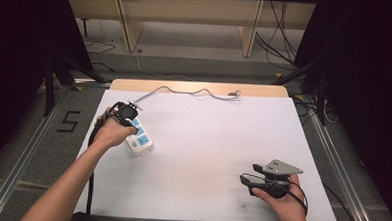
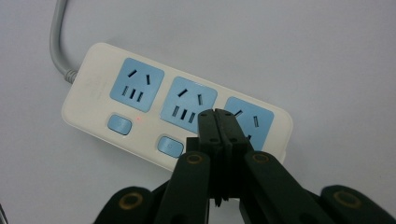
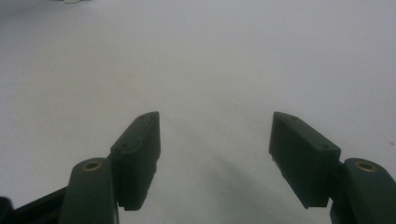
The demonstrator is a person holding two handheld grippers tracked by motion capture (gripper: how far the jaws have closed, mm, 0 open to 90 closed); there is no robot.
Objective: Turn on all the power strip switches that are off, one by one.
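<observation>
A white power strip [image 1: 139,138] [image 2: 140,102] with three blue sockets and blue switches lies at the left of the white table [image 1: 207,141]; its grey cord [image 1: 185,91] runs to the table's far edge. My left gripper [image 1: 128,118] [image 2: 217,114] hangs just above the strip, shut with nothing between its jaws, tips over the gap between the middle and end sockets. A small red light glows beside the first switch [image 2: 118,124]. My right gripper [image 1: 248,178] [image 3: 215,140] rests near the front right of the table, open, nothing between its jaws.
Beyond the table stands a wooden frame [image 1: 188,20] with loose cables [image 1: 282,44] on the floor. Dark stands [image 1: 55,69] flank both sides. A metal rail [image 1: 27,148] runs along the left of the table.
</observation>
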